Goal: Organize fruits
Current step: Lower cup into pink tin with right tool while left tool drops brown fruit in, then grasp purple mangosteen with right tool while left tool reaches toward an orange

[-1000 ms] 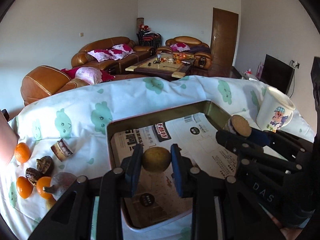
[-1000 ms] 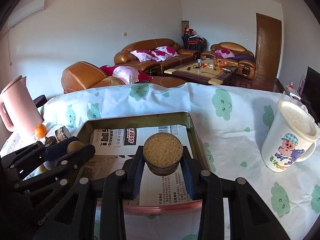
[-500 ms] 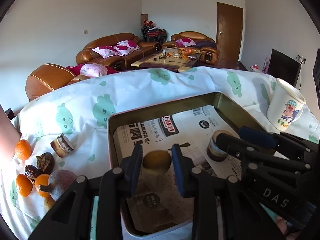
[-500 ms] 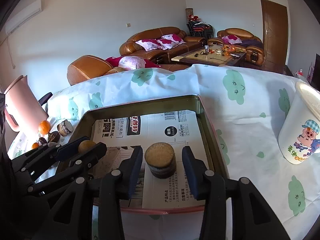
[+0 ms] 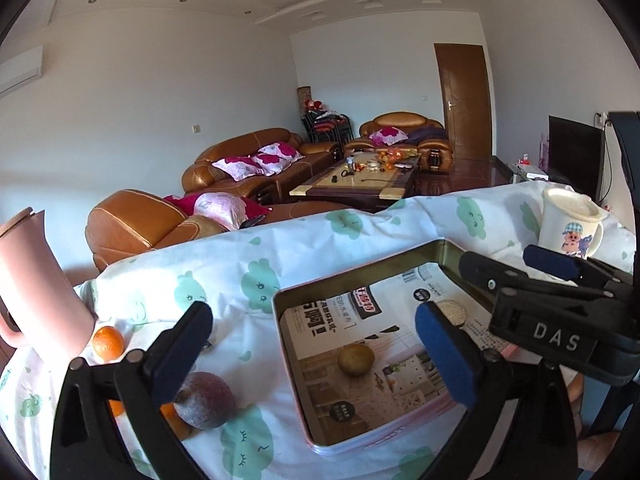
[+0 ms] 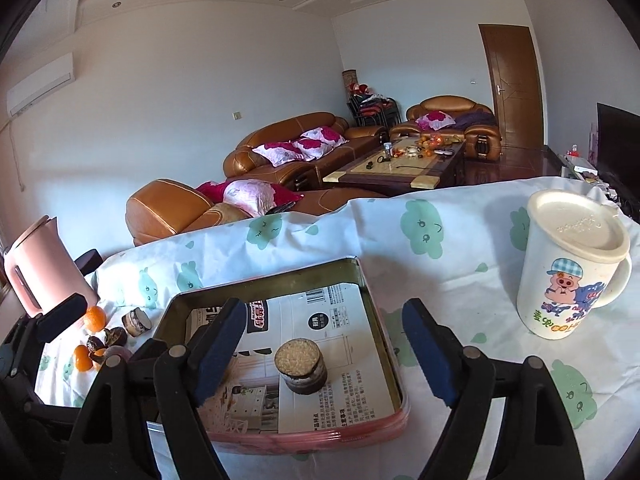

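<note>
Left view: your left claw (image 5: pixel 316 344) is wide open and holds nothing. The round yellow-brown fruit (image 5: pixel 356 359) lies between its fingers, inside the paper-lined metal tray (image 5: pixel 360 276). The right claw hides the tray's right wall.

Right view: your right claw (image 6: pixel 324 348) is wide open and empty above the round brown grainy-topped cake (image 6: pixel 301 366). The tray's near rim sits just below.

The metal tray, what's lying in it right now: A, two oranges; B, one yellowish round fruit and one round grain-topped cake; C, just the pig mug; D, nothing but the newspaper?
B: on the newspaper lining the metal tray lie the yellowish round fruit and the grain-topped cake; both grippers are open and hold nothing.
</note>
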### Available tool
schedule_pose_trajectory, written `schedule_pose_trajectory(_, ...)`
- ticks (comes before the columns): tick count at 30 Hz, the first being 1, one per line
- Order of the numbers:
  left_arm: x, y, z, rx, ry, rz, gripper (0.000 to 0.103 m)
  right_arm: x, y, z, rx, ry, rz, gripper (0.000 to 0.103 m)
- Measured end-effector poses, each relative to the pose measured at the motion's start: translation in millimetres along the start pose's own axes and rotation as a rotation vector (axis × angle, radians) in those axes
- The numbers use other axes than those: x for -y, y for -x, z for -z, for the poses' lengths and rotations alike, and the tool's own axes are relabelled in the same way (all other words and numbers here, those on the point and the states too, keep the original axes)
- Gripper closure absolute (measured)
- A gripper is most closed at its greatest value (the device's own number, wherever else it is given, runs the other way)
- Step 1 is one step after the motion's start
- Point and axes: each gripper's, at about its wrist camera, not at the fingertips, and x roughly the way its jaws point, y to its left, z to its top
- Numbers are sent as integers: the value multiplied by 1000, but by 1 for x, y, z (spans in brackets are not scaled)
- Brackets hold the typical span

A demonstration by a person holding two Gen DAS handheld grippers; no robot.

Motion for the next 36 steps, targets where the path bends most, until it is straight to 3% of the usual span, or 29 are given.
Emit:
schedule_pose_trajectory(11,-52,-3,19,-47,106,-103,0,-2,7,7,44,11,75,21)
schedule_pose_trajectory(17,-75,-2,28,-70,128,-114,0,-16,17,13,75,58,122,21)
schedule_pose_trajectory(22,-103,-3,37,-100,142,-113,0,-34,24,22,80,98,109,21)
schedule_pose_trajectory(31,-190,-6,49,-170,251,-215,0,-105,36,44,61,229,16,22)
schedule_pose_trajectory(32,-199,-5,50,-172,265,-227,0,-116,36,47,50,248,-2,29)
schedule_pose_trajectory(34,-215,-4,51,-171,282,-258,0,-137,32,52,14,278,-48,56)
schedule_pose_trajectory(36,-228,-2,53,-170,291,-278,0,-156,25,58,-27,297,-106,61)
